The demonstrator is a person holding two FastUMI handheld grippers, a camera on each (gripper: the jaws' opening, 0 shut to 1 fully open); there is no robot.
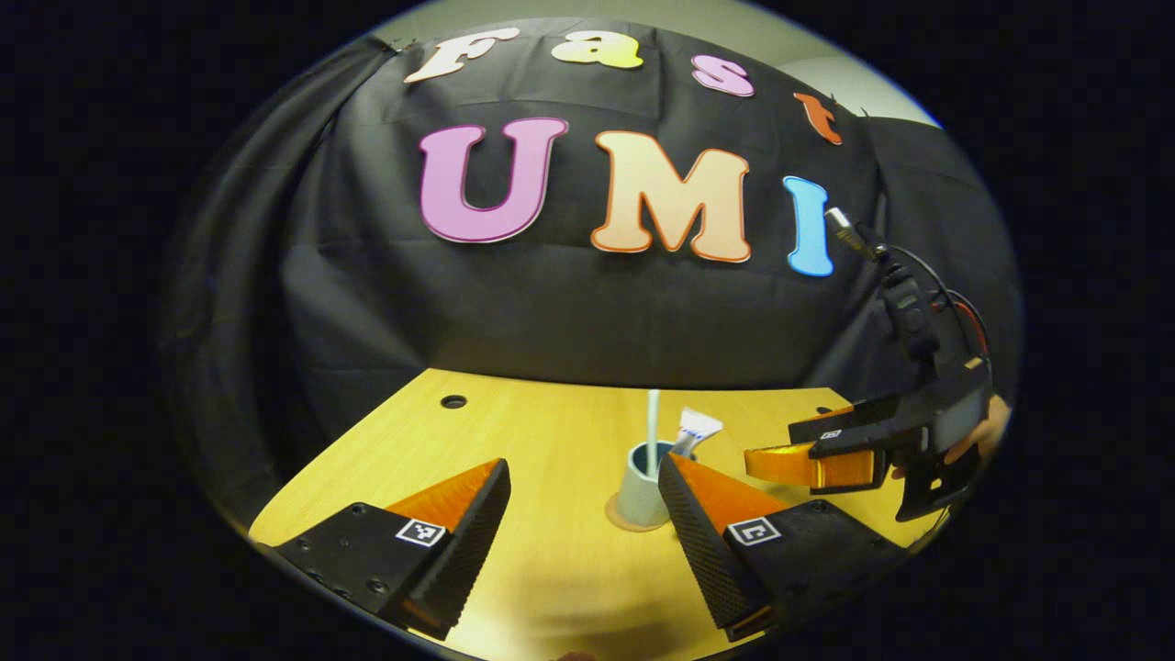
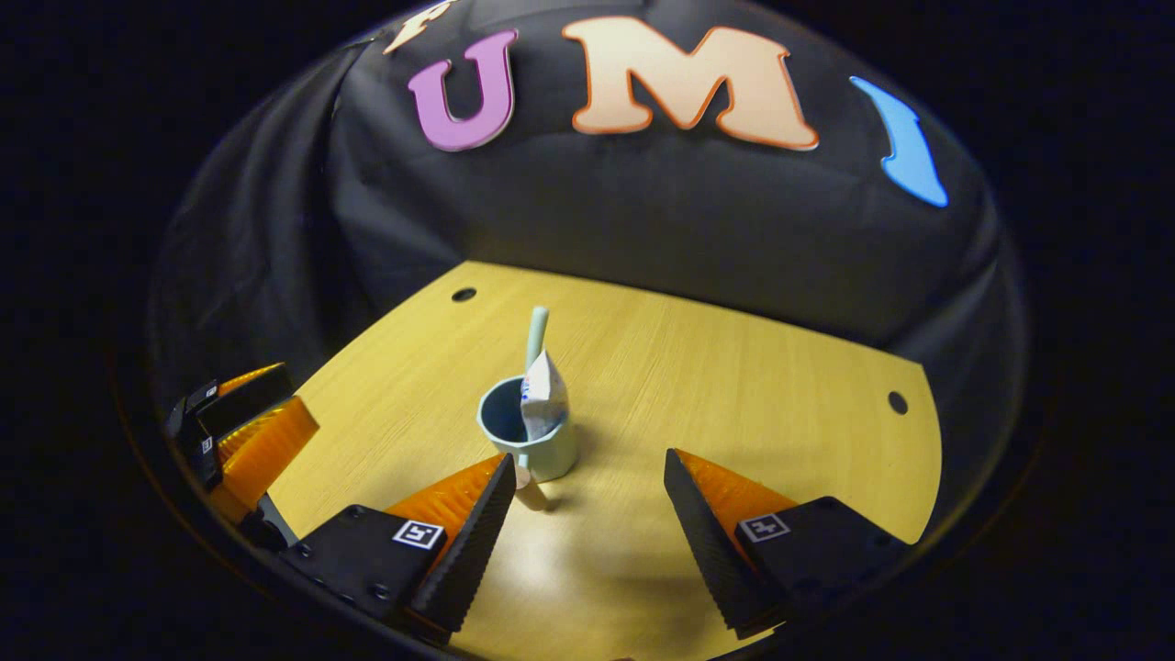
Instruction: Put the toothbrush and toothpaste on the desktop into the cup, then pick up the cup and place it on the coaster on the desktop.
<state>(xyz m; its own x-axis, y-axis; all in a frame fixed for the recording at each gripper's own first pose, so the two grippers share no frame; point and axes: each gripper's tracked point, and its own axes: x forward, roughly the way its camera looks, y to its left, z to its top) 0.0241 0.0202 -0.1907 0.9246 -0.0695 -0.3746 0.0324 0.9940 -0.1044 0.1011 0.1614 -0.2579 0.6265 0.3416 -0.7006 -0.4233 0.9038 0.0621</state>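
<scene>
A pale blue-grey cup stands upright on a round brown coaster in the middle of the wooden table. A light toothbrush handle and a white toothpaste tube stick up out of it. My left gripper is open just in front of the cup, touching nothing. In the right gripper view the cup holds the toothbrush and the toothpaste, with a sliver of coaster at its base. My right gripper is open, the cup just beyond its left finger.
The yellow wooden table ends at the black cloth wall behind. Small round holes mark its far corners. The right gripper and the hand holding it hover at the right; the left gripper sits at the table's left edge.
</scene>
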